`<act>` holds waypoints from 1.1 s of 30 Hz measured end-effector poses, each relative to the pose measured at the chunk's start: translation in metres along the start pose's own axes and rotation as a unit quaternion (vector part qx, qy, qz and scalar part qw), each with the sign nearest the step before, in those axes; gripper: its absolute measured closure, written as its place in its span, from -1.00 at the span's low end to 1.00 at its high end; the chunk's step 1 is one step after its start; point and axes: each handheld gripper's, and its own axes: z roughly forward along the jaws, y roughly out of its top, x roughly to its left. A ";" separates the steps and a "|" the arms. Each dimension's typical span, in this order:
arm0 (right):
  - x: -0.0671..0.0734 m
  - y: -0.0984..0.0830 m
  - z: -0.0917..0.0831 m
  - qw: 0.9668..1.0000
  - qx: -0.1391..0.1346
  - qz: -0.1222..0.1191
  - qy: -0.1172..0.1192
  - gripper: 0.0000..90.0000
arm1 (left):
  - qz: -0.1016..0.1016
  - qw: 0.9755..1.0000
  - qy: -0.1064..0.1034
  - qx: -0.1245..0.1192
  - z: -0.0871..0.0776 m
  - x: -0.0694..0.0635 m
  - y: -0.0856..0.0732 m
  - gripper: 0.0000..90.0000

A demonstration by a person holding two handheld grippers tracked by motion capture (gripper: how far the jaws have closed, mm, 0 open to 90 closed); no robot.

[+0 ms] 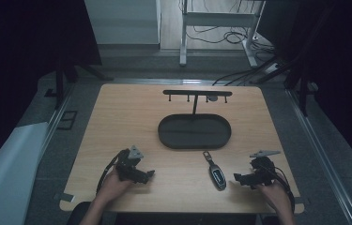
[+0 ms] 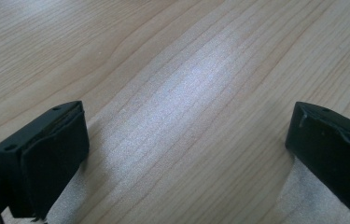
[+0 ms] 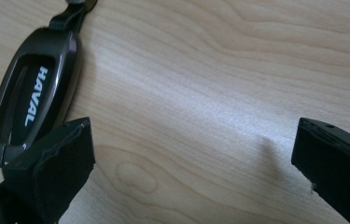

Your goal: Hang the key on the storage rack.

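My right gripper [image 1: 239,178] sits lower right of the high view, jaws spread wide, nothing between them. In the right gripper view it [image 3: 191,154] hangs low over the wooden table [image 3: 210,70], bare wood between the jaws; the car key fob [image 3: 30,105] lies at the left edge, just beside my left-hand jaw, not clamped. White HAVAL lettering on its face. In the high view the fob [image 1: 216,172] lies lower centre, between my two grippers, nearer the right one, just below the black oval tray [image 1: 195,131]. A black hook rack [image 1: 197,95] stands behind the tray. My left gripper [image 1: 149,175] is lower left, jaws wide apart too, holding nothing; in the left gripper view it [image 2: 186,154] has plain tabletop [image 2: 163,56] between them.
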 end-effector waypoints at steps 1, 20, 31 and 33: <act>0.001 0.001 0.000 1.000 0.004 -0.002 0.001 -1.00 | 0.000 1.000 0.000 0.000 0.000 0.000 0.000 -1.00; 0.026 0.021 -0.001 0.998 0.043 -0.035 0.035 -0.99 | 0.001 1.000 0.000 0.000 0.000 0.000 0.000 -1.00; 0.037 0.042 0.006 0.991 0.114 -0.053 0.039 -0.94 | 0.001 1.000 0.000 0.000 0.000 0.000 0.000 -1.00; 0.041 0.046 0.008 0.990 0.124 -0.060 0.040 -0.93 | 0.000 1.000 0.000 0.000 0.000 0.000 0.000 -1.00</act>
